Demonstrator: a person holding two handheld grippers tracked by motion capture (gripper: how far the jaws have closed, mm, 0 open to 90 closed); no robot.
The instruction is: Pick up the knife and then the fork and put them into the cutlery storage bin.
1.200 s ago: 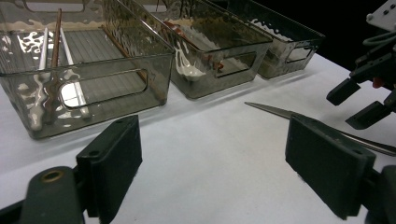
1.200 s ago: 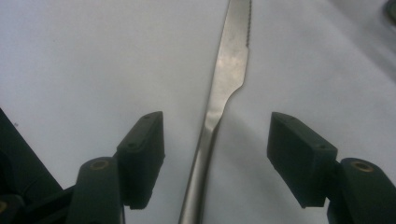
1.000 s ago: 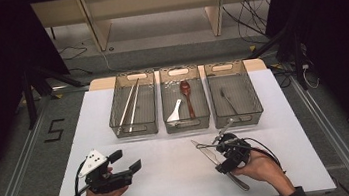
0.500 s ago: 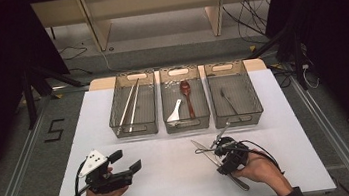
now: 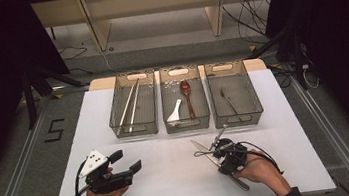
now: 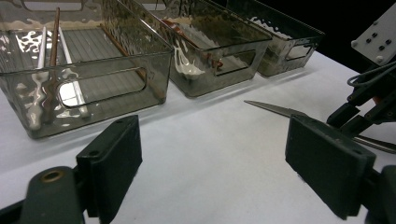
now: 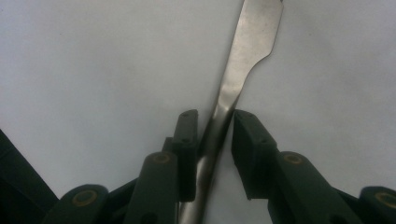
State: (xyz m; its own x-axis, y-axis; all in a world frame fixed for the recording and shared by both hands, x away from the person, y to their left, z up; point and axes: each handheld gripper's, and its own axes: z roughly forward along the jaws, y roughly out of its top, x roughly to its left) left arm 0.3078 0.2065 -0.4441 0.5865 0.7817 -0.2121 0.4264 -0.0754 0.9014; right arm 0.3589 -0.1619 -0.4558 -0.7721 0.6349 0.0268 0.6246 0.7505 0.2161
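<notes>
My right gripper [image 7: 210,140] has its jaws straddling the knife [image 7: 233,88] at the neck, where the blade narrows into the handle. One pad seems to touch the steel and a sliver of gap shows at the other, so I judge the grasp is closing but not yet firm; from this close I cannot be sure. The knife lies flat on the white desk [image 5: 172,179], near side, right of middle, its tip pointing far-left and its handle running back under my right hand [image 5: 259,170].

My left gripper [image 5: 125,162] hovers wide open and empty over the near-left desk.

The step in hand is the pick-up. Next I need to finish the squeeze, lift straight up so the blade clears the desk, then carry it far toward the three trays. The right tray [image 5: 238,120], holding a fork [image 5: 228,101], sits just beyond the knife tip, and its near wall is the edge to clear. The middle tray [image 5: 187,125] holds spoons, the left tray [image 5: 135,131] chopsticks. Open desk lies between my two grippers.
</notes>
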